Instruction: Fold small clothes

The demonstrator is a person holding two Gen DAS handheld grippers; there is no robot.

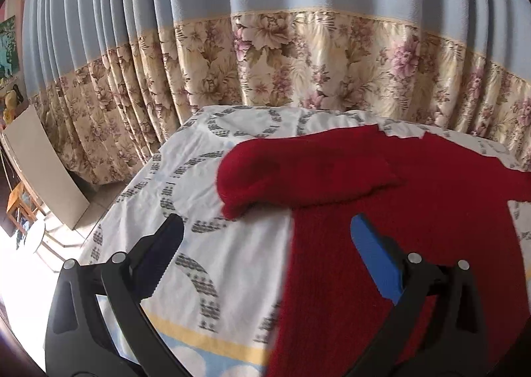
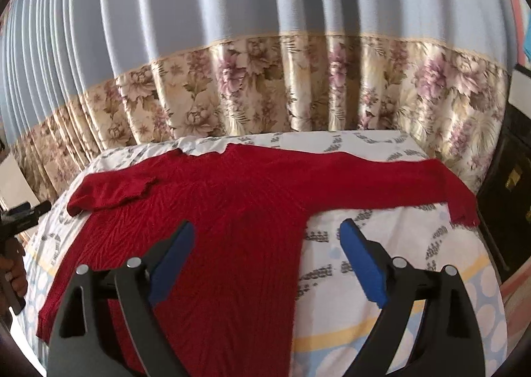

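Red knit sweater (image 2: 215, 211) flat on patterned bedsheet (image 2: 381, 244), left sleeve (image 2: 109, 192) folded inward, left gripper (image 1: 267, 237) and right gripper (image 2: 267, 237) both spread, empty.

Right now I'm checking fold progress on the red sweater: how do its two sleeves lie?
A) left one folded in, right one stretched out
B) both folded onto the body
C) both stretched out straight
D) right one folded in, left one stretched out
A: in the right wrist view the left sleeve of the red sweater is doubled back, while the right sleeve runs out over the bedsheet.
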